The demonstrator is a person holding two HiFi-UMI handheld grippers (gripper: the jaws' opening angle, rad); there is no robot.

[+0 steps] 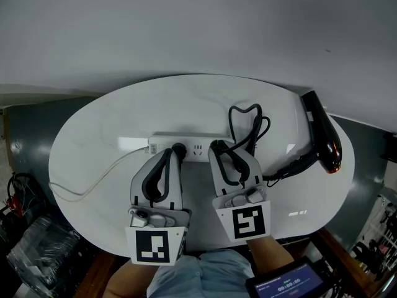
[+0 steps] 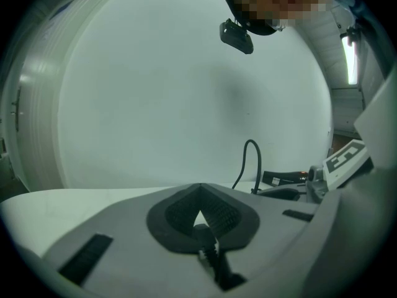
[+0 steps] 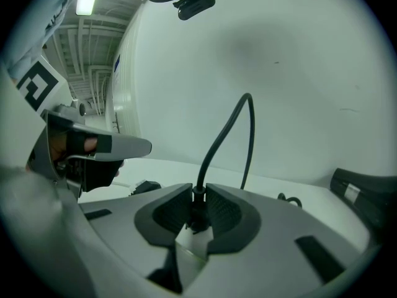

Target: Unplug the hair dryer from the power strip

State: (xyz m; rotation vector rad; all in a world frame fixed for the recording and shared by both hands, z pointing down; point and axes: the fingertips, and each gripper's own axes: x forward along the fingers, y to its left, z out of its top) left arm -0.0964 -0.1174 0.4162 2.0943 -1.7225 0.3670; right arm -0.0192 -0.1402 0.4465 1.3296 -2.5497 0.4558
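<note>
A white power strip (image 1: pixel 197 148) lies across the middle of the round white table (image 1: pixel 111 123). My right gripper (image 1: pixel 218 146) (image 3: pixel 197 197) is shut on the hair dryer's black plug (image 3: pixel 198 208), which sits in the strip. The plug's cord (image 1: pixel 248 126) (image 3: pixel 229 129) loops up behind the jaws. The black hair dryer (image 1: pixel 322 132) (image 3: pixel 363 194) lies at the table's right edge. My left gripper (image 1: pixel 178 149) (image 2: pixel 198 194) is shut, fingertips together with nothing between them, resting at the strip just left of the plug.
The strip's white cable (image 1: pixel 93 182) runs off to the left across the table. A screen with a timer (image 1: pixel 288 284) sits at the lower right, below the table's near edge. Dark clutter (image 1: pixel 31 241) lies on the floor at the left.
</note>
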